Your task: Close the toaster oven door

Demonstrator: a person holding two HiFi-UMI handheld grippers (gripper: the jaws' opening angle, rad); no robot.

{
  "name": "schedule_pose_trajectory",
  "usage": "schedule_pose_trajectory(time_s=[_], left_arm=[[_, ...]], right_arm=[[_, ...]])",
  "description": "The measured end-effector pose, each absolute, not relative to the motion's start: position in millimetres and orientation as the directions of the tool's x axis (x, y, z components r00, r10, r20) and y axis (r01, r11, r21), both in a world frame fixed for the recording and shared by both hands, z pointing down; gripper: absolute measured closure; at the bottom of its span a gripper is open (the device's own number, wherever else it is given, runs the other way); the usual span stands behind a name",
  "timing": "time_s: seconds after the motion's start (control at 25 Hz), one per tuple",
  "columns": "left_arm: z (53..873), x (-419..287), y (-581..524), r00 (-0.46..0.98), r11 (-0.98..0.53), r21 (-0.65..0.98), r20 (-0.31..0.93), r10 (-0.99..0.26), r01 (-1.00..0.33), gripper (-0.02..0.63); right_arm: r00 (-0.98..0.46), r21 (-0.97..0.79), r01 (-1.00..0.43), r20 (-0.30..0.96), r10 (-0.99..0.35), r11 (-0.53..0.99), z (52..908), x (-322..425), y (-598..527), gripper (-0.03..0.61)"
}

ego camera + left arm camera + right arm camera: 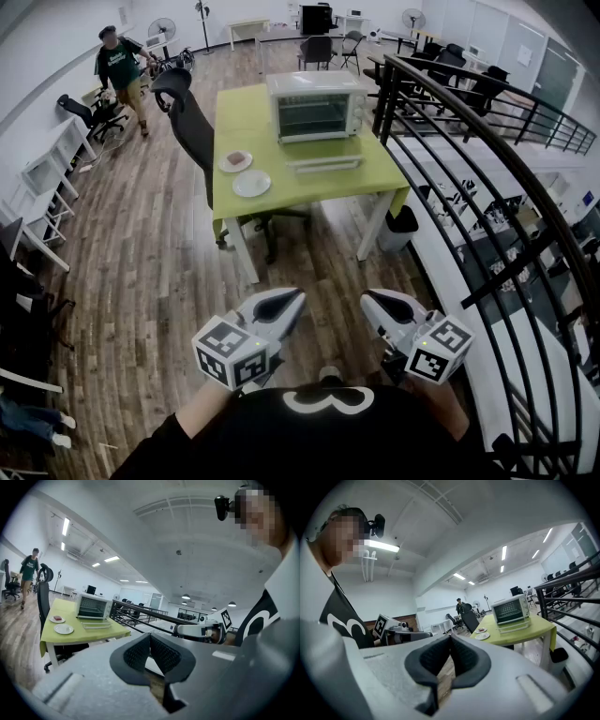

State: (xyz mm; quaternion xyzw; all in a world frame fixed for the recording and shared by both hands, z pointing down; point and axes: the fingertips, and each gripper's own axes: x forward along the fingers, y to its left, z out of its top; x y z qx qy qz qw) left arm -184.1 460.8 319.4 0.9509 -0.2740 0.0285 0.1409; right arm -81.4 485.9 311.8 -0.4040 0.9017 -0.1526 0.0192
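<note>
Two closed, left tongs (pixel 294 299), right tongs (pixel 368 300), toaster oven (pixel 316 106) well ahead

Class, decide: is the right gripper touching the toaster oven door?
Apart. The head view shows the right gripper well short of the table, with floor between it and the toaster oven door.

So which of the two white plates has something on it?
The rear plate: it carries a reddish-brown piece, while the front plate, closer to the camera, is bare.

Black shirt (pixel 281 441), white print; grey left claw (pixel 292 298), right claw (pixel 370 300).
</note>
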Motion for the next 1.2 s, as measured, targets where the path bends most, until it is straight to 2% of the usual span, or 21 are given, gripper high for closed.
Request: schedule_pose_trajectory(time_s=[0.72, 1.2], left_arm=[[316, -212, 447, 0.826, -0.787, 0.257, 0.111, -0.552, -0.561, 0.601], [345, -164, 330, 0.788, -0.742, 0.272, 0.136, -0.601, -0.612, 0.601]], right_arm=[[-0.653, -0.302, -0.738, 0.094, -0.751, 0.604, 319, -90, 470, 0.577], [-0.687, -0.365, -0.695, 0.086, -0.721, 0.619, 346, -40, 344, 0.577]])
